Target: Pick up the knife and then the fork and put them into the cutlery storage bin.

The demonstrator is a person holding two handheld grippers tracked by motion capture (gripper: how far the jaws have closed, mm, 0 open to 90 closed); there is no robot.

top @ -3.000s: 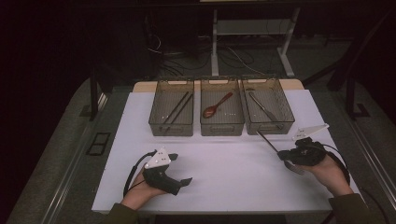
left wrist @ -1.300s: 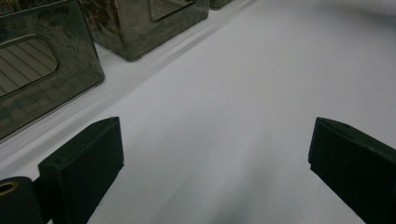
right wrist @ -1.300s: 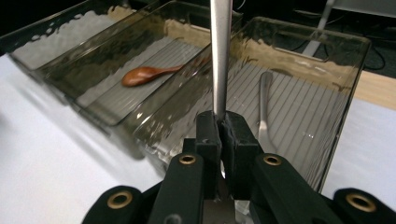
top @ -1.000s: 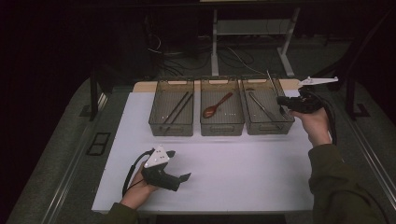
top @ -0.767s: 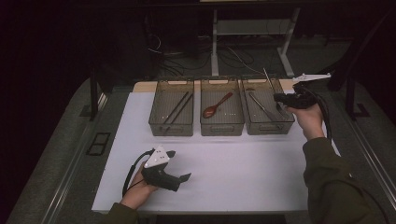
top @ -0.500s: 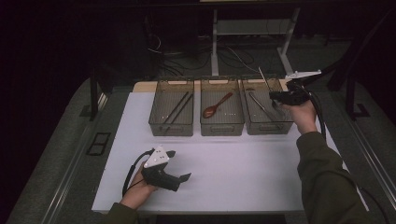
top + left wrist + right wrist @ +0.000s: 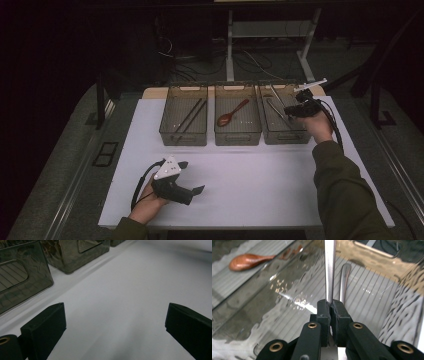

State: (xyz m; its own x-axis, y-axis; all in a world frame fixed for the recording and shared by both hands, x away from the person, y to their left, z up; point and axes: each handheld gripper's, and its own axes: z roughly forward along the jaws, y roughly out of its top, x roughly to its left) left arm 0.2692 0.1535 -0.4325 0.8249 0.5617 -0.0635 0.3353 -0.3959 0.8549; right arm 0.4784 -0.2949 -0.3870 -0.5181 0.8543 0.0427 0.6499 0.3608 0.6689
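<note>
— One metal utensil [image 7: 329, 267] pinched in my right gripper [image 7: 329, 307] jaws, handle running straight ahead, over the right-hand bin [image 7: 285, 137].
— Left?
— Left gripper [image 7: 192, 177] idle on the worktop [image 7: 260, 185], jaws wide, well apart.

We see a dim room around a white worktop [image 7: 240, 200] that catches most of the light. Past its far edge, a white metal frame [image 7: 270, 30] stands over tangled cables [image 7: 200, 62] on grey floor [image 7: 65, 165]. A dark post [image 7: 100, 100] rises off its far left corner.
</note>
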